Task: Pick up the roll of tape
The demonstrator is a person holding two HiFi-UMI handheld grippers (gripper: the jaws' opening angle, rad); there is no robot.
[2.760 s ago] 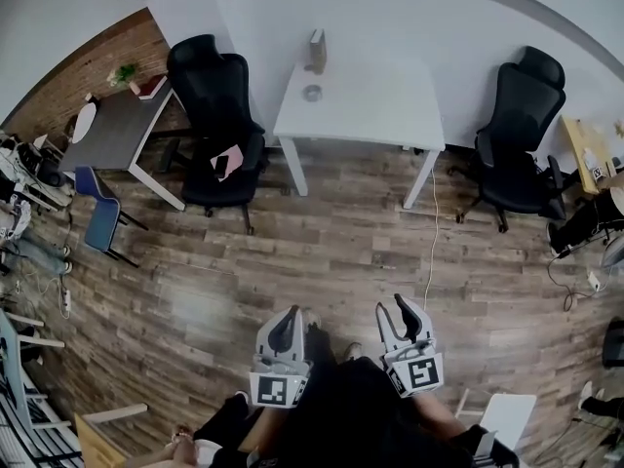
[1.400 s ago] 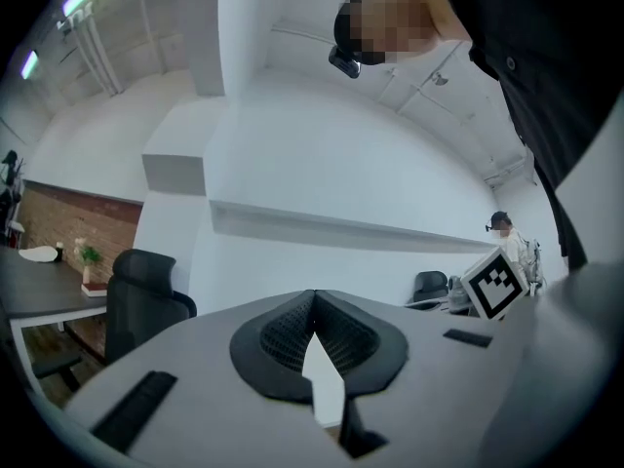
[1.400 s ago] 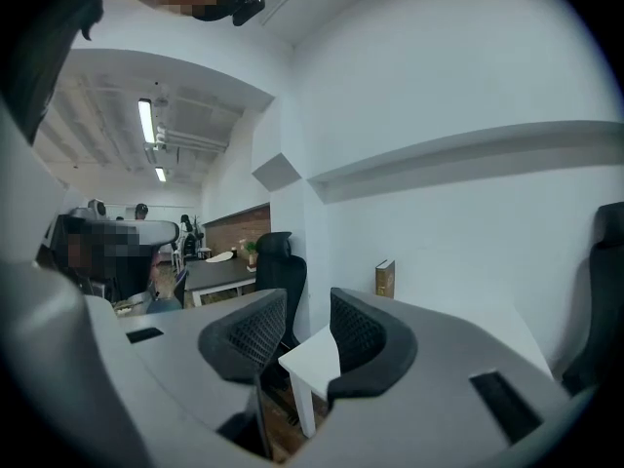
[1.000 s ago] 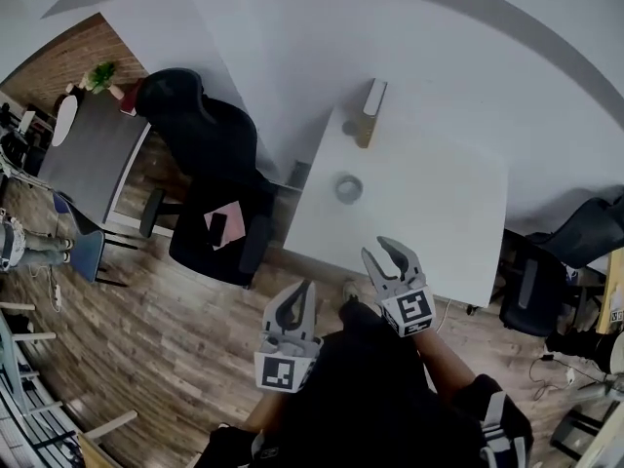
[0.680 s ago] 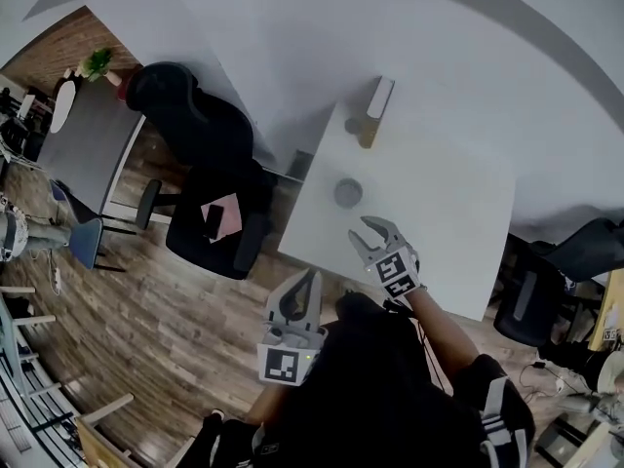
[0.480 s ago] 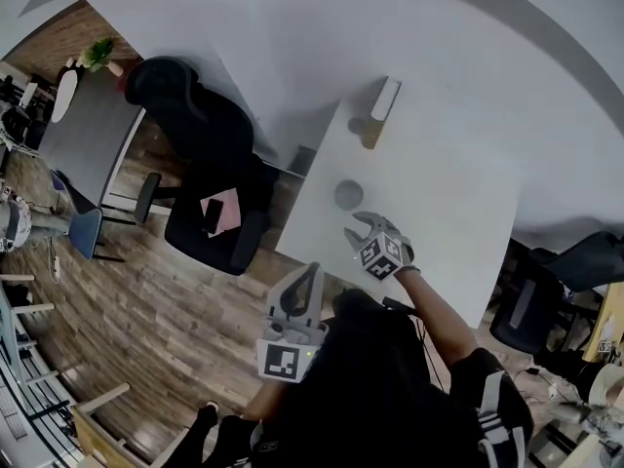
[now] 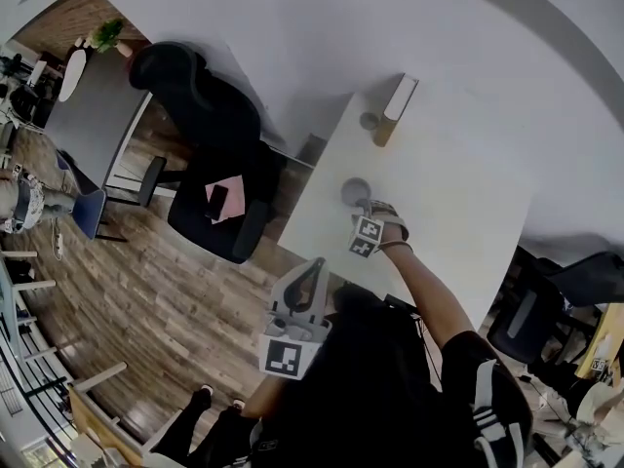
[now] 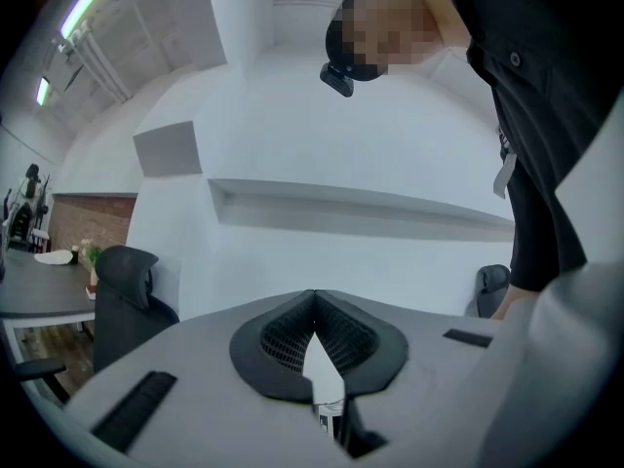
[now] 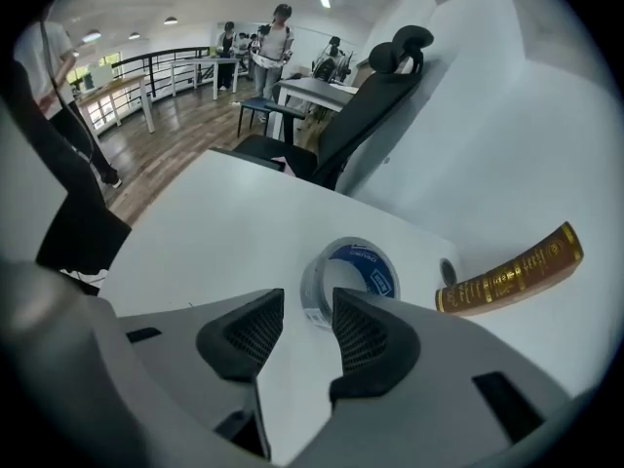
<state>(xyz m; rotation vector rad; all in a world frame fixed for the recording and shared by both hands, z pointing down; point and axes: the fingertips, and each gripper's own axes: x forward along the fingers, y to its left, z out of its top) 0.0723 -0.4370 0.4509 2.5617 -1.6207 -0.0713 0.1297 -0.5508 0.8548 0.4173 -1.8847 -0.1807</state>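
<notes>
A grey roll of tape with a blue label inside its ring [image 9: 349, 273] is lying flat on a white surface [image 7: 458, 203]. It is sitting near the edge that is facing a black office chair [image 7: 210, 130], apart from every other item.

The person's right tongs [image 7: 373, 209] are pointing steeply down at the roll. Their jaws are opening and standing spread, with the roll just beyond the tips and nothing between the pads. In the right gripper view, one jaw tip is overlapping the roll's rim.

Bare surface is stretching all round the roll, widest on the side away from the chair. Well apart from the roll, by the white wall [image 7: 292, 27], a brown book with gold lettering [image 9: 512, 269] is resting. A small dark round object [image 9: 447, 273] is lying just beside it.

The left tongs [image 8: 314, 305] are being held level, short of the surface's near edge and over the wooden floor [image 7: 136, 291]. Their jaws are pressed together and gripping nothing. In the right gripper view, people [image 9: 273, 37] are standing far back in the room, beyond the chair.
</notes>
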